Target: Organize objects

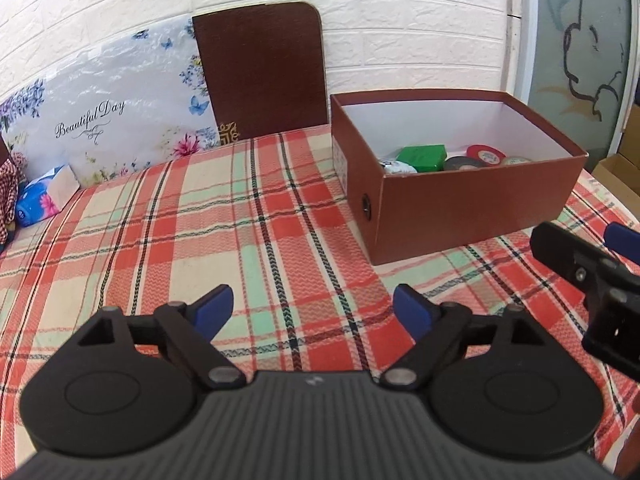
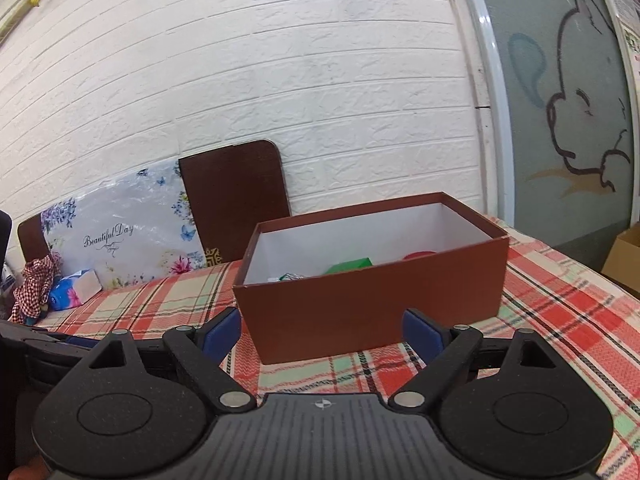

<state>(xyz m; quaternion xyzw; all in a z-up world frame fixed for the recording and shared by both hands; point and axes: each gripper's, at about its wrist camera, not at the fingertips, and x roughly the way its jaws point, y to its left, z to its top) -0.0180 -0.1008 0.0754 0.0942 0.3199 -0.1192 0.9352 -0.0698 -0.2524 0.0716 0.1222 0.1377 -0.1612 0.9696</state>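
— Two grippers, both with nothing in them: your left gripper [image 1: 313, 312] hangs with its blue pads [image 1: 214, 310] spread wide over bare cloth, and your right gripper [image 2: 322, 334] is spread just as wide, facing the near wall of the brown box [image 2: 372, 300]. Where do the task's things sit?

— Ahead of your left fingers and off to their right side, inside that box [image 1: 472, 208]: a green block [image 1: 424, 157], a red tape roll [image 1: 486, 154], a dark grey roll [image 1: 464, 164], a pale roll [image 1: 516, 160] and a small white-and-green item [image 1: 396, 167] (too hidden to name). From your right wrist only the green block [image 2: 350, 266] and a sliver of red clear the rim.

— Why hold off like this?

— Judging by the bare plaid tablecloth [image 1: 200, 232] between your fingers, nothing loose lies within reach, so the sorting looks close to finished. The box lid [image 1: 262, 72] leans upright against the white brick wall [image 2: 280, 80], beyond your left fingertips; likely parked there to keep the box mouth clear.

— And the surfaces?

— Matte rigid cardboard, white inside, straight-edged; the lid is flat with rounded corners. The woven cloth is soft and could ruck under a dragged box. A glossy floral panel [image 1: 108, 120] and a tissue pack [image 1: 44, 196] sit far left of your fingers.
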